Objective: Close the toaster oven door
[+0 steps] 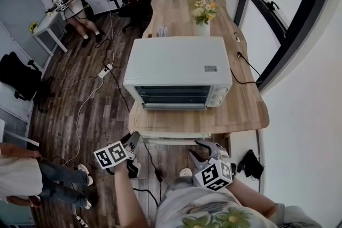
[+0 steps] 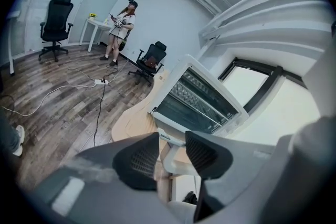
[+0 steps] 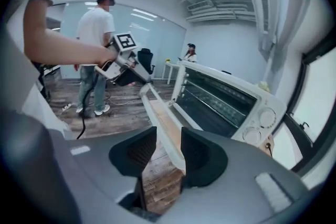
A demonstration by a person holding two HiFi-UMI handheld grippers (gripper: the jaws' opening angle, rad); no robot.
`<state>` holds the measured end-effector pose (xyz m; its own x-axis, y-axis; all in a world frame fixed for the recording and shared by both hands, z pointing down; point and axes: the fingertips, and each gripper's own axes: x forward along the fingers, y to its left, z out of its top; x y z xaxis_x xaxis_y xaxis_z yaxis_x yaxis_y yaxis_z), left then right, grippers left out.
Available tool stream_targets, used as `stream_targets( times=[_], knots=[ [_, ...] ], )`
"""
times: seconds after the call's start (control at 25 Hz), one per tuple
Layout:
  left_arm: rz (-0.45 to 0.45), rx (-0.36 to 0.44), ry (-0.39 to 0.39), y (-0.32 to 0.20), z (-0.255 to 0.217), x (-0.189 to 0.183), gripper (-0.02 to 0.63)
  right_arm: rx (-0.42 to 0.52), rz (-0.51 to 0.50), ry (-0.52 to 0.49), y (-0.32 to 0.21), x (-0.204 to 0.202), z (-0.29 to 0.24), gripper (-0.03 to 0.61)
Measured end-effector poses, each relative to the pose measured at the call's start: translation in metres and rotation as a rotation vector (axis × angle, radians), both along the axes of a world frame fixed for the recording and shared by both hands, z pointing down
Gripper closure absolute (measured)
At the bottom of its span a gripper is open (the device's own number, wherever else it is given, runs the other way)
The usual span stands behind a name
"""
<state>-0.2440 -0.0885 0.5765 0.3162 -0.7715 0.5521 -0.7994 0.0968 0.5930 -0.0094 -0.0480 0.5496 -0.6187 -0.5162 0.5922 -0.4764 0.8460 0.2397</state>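
Left gripper (image 1: 131, 141) (image 2: 172, 157): held low in front of the table edge, slanting down; jaws wide apart, with one end of the white door handle (image 2: 169, 148) between them, unsqueezed.
Right gripper (image 1: 202, 151) (image 3: 169, 152): alongside, similar slant; jaws apart around the same handle, a gap beside one pad.
White metal toaster oven (image 1: 179, 61): on the pale wooden table (image 1: 238, 109), its door (image 1: 173, 135) dropped open over the near edge.
Around: yellow flowers in a white vase (image 1: 203, 14) behind the oven; a person (image 1: 21, 173) standing at left.

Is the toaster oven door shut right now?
No, the toaster oven's door lies folded down flat, leaving the racks inside exposed.
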Motion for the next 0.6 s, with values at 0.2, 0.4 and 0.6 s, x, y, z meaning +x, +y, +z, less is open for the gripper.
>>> stream_targets(
  times=[0.2,0.4,0.6],
  knots=[
    [-0.003,0.009,-0.001,-0.001,0.000,0.000,0.448,0.090,-0.165,0.212,0.011,-0.032,0.028,0.430],
    [-0.002,0.014,0.003,-0.001,-0.001,0.000,0.448,0.224,-0.165,0.463,-0.006,-0.027,0.059,0.430],
    [0.004,0.016,0.004,-0.002,-0.002,0.000,0.448,0.303,-0.146,0.513,-0.015,-0.022,0.062,0.491]
  ],
)
